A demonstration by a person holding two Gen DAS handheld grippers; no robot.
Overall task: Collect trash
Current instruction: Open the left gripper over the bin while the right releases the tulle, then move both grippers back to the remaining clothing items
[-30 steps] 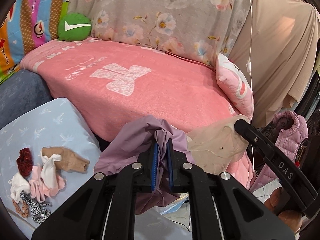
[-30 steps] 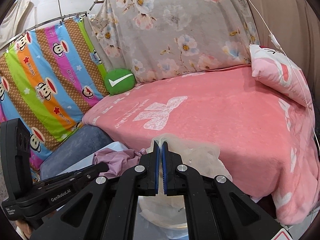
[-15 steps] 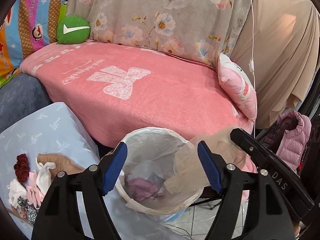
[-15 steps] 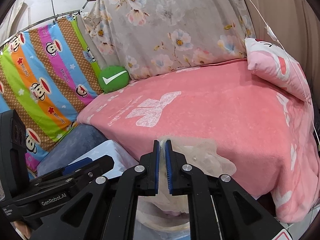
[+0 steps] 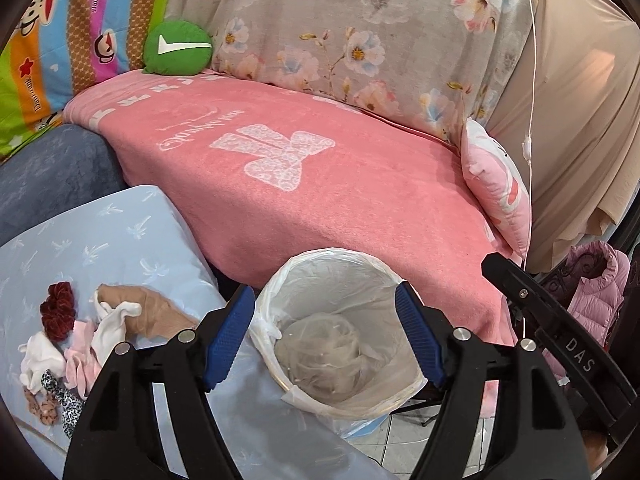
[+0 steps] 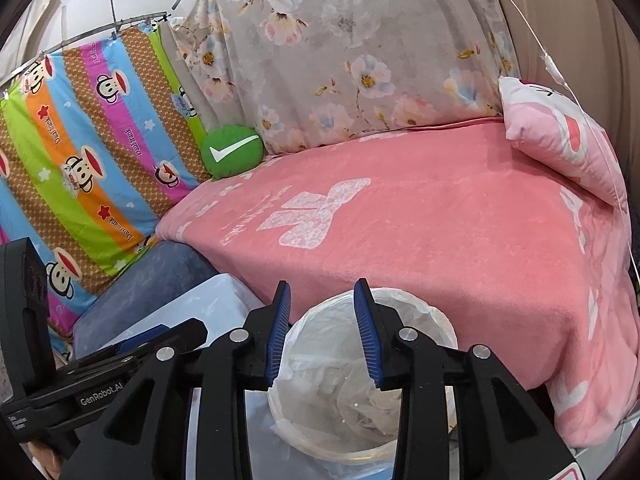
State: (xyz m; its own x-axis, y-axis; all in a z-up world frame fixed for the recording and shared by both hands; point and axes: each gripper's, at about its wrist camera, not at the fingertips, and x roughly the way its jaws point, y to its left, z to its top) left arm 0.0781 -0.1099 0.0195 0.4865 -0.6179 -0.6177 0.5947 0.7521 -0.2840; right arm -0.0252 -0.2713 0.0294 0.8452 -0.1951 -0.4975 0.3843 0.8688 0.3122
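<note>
Trash, seemingly crumpled plastic (image 5: pixel 320 344), lies in the bin (image 5: pixel 340 258), both grippers' jaws apart and empty, the right's just opening, while scraps (image 5: pixel 80 340) remain.

A thin, glossy, crinkled plastic liner (image 5: pixel 384 276) is lining the bin, holding filmy translucent plastic (image 5: pixel 320 344). A matt, fuzzy pink blanket (image 5: pixel 340 200) is covering the bed; smooth pale-blue cloth (image 5: pixel 100 240) is covering the table.

Pink blanket (image 5: pixel 360 200), grey floral sheet (image 5: pixel 360 40), green cushion (image 5: pixel 178 48), white bin liner (image 5: pixel 340 264)
</note>
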